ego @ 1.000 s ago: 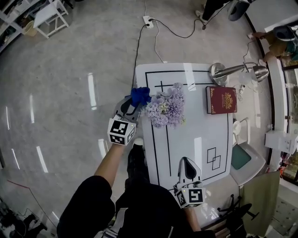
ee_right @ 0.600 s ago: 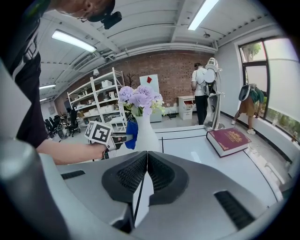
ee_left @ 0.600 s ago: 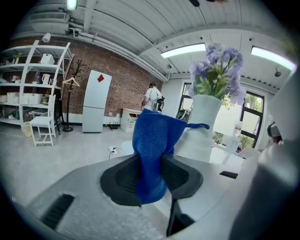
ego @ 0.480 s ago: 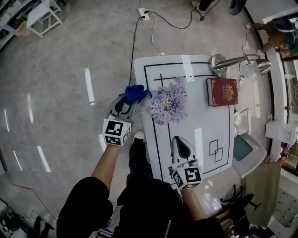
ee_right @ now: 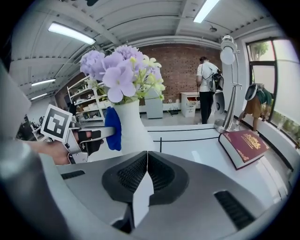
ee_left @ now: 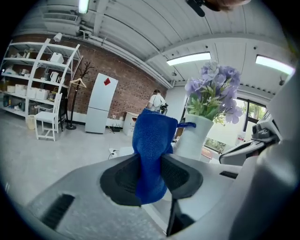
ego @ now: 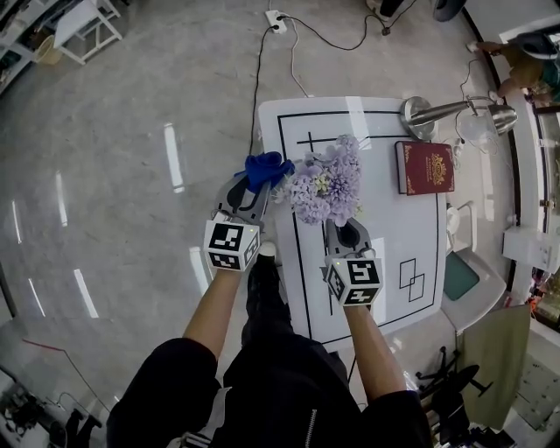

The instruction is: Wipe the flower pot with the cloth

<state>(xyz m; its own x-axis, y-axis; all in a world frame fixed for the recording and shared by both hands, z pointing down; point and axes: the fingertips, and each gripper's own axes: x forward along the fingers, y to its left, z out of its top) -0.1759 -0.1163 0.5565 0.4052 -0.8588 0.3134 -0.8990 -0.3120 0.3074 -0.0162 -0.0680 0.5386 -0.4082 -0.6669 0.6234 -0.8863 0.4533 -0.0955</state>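
Note:
A white flower pot (ee_left: 195,136) (ee_right: 132,129) with lilac flowers (ego: 325,182) stands on the white table (ego: 385,201) near its left edge. My left gripper (ego: 255,186) is shut on a blue cloth (ego: 265,169) (ee_left: 151,154), held just left of the pot; in the right gripper view the cloth (ee_right: 112,128) lies against the pot's left side. My right gripper (ego: 348,233) (ee_right: 146,161) is shut with nothing in it, right behind the pot on the near side. In the head view the flowers hide the pot.
A red book (ego: 424,166) (ee_right: 246,145) lies right of the flowers. A silver desk lamp (ego: 446,112) stands at the table's far right. Black lines and squares (ego: 409,280) mark the tabletop. People stand in the background. A power strip (ego: 275,17) and cables lie on the floor.
My right gripper has moved from the table's near edge up to just behind the flowers. The left gripper with the cloth has stayed beside the pot.

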